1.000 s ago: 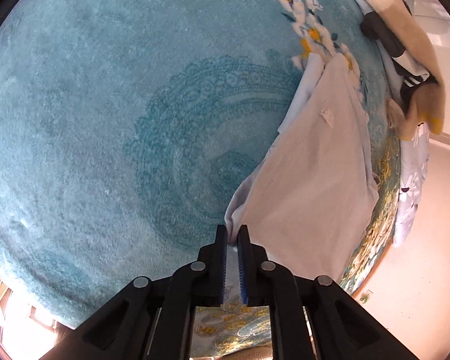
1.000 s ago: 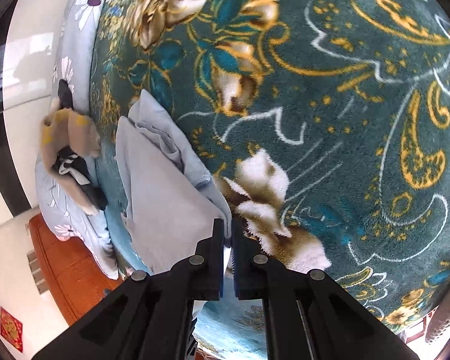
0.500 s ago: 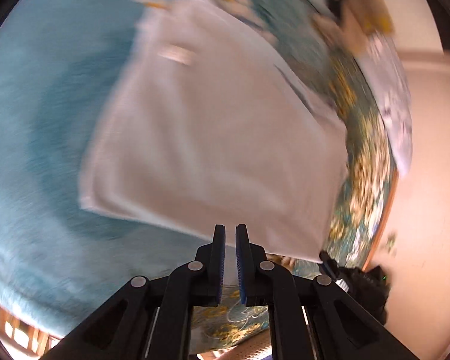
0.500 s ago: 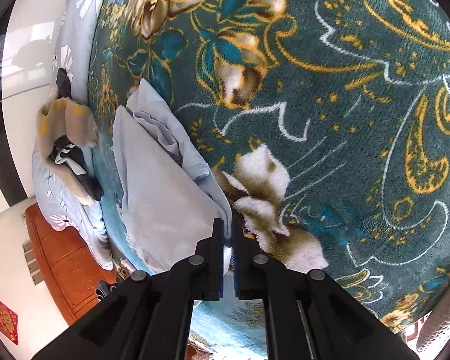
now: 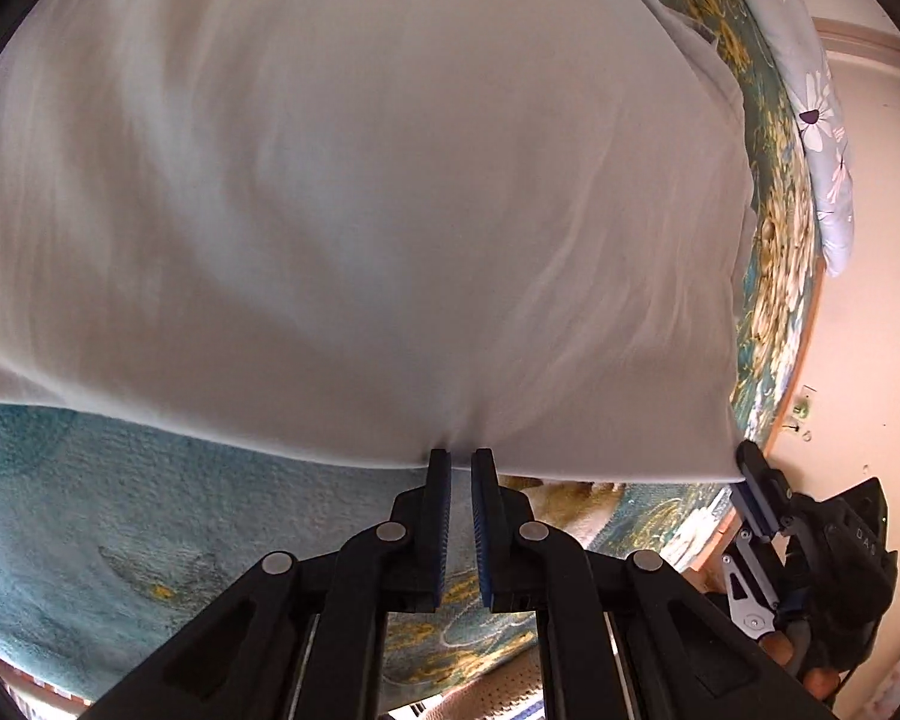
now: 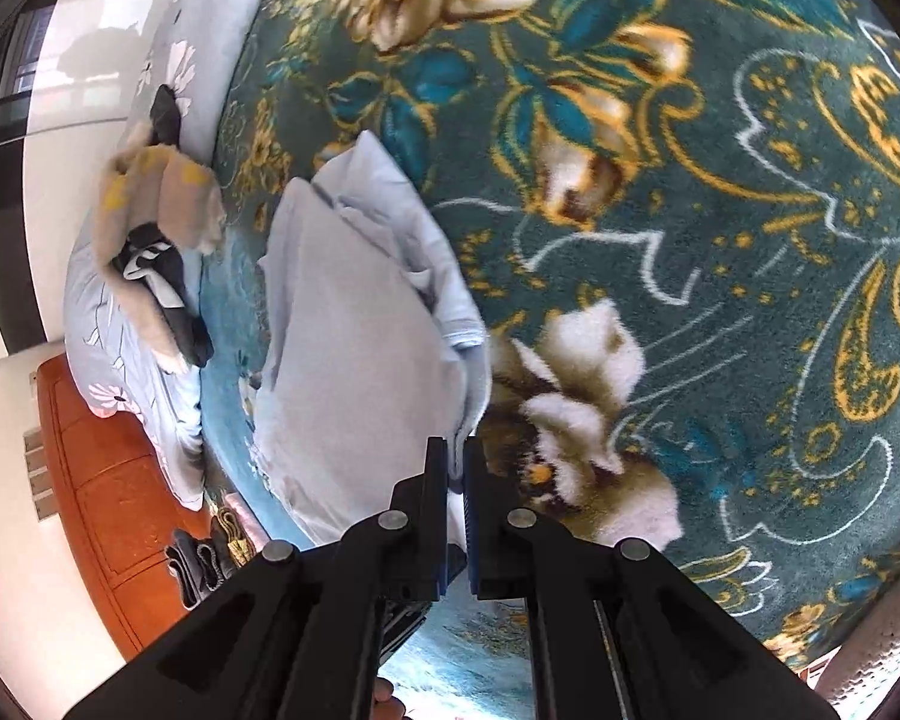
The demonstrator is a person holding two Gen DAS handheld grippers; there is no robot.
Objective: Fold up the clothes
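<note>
Nearest in the left wrist view: left gripper (image 5: 461, 456), jaws pinched on the near hem of the pale garment (image 5: 354, 192), cloth puckered right at the tips. Off to the right along that same hem, right gripper (image 5: 750, 468), clamped on the hem's other corner. Hem drawn taut between the two, so long axis running crosswise, left to right, with the rest of the garment spreading away from both jaws toward the far side of the bed. Neither hand nearer; both on one edge.

In the right wrist view: right gripper (image 6: 457, 450) closed on the pale garment (image 6: 354, 348), cloth edge caught between the tips, bunched folds beyond. Under it, the teal floral blanket (image 6: 720, 240). Farther, toward the bed's far edge, a heap of tan and dark clothes (image 6: 156, 222) on the light floral sheet (image 6: 126, 372), then the orange wooden bed frame (image 6: 114, 480).

Likely next: carrying the held hem forward over the far part, both hands level.
</note>
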